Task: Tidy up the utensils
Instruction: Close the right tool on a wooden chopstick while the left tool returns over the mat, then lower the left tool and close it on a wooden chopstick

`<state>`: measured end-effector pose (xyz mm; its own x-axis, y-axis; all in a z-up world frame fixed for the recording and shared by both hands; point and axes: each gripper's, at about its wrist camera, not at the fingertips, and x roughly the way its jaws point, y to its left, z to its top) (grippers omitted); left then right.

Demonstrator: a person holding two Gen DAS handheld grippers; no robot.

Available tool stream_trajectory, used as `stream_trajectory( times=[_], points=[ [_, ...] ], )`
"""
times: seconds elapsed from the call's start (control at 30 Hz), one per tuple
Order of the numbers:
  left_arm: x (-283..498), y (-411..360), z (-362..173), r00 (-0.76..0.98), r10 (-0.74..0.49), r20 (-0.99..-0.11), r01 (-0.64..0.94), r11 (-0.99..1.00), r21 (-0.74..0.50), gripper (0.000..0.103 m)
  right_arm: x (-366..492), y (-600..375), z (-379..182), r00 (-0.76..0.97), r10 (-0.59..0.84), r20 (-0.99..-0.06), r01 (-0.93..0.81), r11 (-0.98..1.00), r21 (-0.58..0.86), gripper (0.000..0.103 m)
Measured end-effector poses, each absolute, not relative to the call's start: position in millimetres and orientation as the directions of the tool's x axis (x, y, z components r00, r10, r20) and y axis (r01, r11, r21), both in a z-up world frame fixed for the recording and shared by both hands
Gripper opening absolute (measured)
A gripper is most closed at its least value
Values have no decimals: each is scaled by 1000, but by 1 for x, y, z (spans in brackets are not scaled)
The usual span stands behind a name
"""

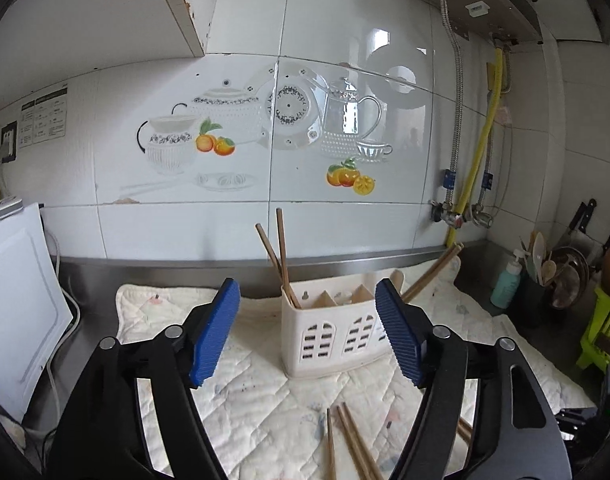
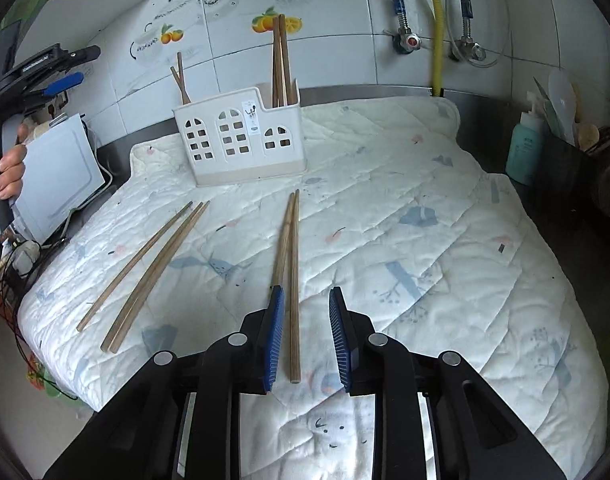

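A white plastic utensil holder (image 2: 241,136) stands on a quilted cloth (image 2: 405,240) near the wall; it also shows in the left wrist view (image 1: 329,332). Chopsticks stand in its left compartment (image 2: 180,80) and right compartment (image 2: 281,60). A pair of chopsticks (image 2: 291,264) lies on the cloth, its near end between the open fingers of my right gripper (image 2: 307,336). Three more chopsticks (image 2: 153,268) lie to the left. My left gripper (image 1: 307,328) is open and empty, held above the cloth in front of the holder; it shows in the right wrist view at far left (image 2: 61,80).
A white cutting board (image 2: 53,176) and cables lie left of the cloth. A teal bottle (image 2: 525,148) and a dark crock of spoons (image 2: 565,152) stand at the right. Pipes and valves (image 2: 437,40) run down the tiled wall. A green rack (image 1: 601,328) is at far right.
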<state>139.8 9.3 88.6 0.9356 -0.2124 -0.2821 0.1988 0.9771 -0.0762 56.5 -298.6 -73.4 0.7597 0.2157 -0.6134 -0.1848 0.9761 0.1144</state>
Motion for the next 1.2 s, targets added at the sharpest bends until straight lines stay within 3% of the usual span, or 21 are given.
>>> stream_trajectory(
  times=[0.27,0.47,0.83,1.2],
  points=[
    [87,16,29,906,-181,-383,157,983,-93,88,61,-289,-98,749,209,-628,-190,977,99,14],
    [60,11,-8,891,-118,-439,127,992,-10,94,68,-286,-106,738,216,-640,-197,975,102,14],
    [30,9,-71,800,-150,-581,172,985,-16,95,72,-283,-115,732,202,-651,-191,978,89,8],
    [37,2,-90,774,-178,-607,176,982,-64,93,72,-281,-116,740,190,-646,-178,980,85,7]
  ],
)
